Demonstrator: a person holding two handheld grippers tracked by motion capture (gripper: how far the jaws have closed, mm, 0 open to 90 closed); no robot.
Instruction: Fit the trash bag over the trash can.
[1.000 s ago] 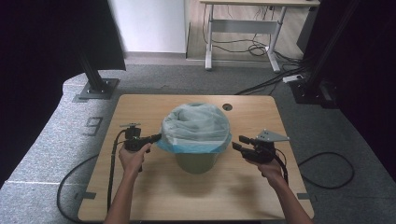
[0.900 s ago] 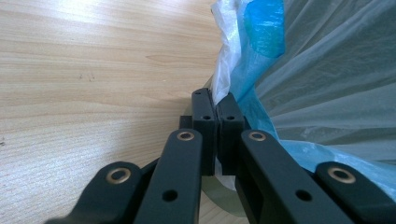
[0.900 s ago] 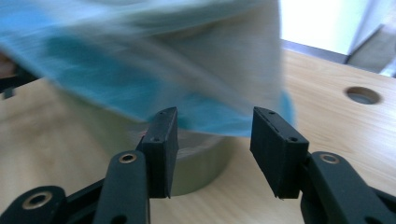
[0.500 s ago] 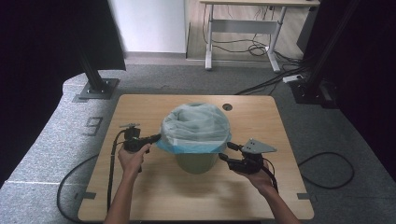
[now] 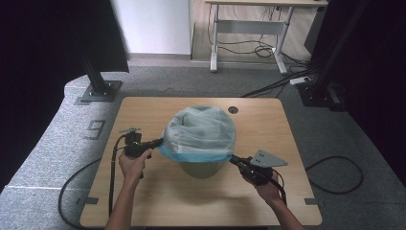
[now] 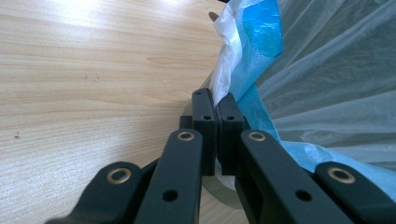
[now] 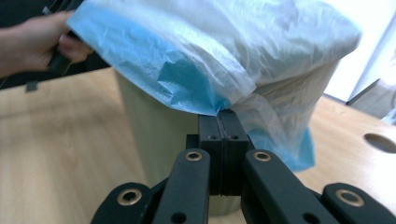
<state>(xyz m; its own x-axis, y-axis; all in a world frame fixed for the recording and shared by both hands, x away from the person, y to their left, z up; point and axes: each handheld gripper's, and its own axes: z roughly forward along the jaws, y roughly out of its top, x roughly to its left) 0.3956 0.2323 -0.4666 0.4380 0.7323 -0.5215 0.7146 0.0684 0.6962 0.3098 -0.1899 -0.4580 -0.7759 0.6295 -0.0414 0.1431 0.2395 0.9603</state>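
At frame centre the pale-blue translucent plastic bag drapes the grey-green bin; the right gripper has moved in and clamped its hem opposite the clamped left gripper, probably readying a downward pull.

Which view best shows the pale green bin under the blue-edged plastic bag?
The right gripper view: the pale green bin shows its side wall below the blue-edged plastic bag. The high view shows a small strip under the bag; the left gripper view shows a sliver beneath its jaws.
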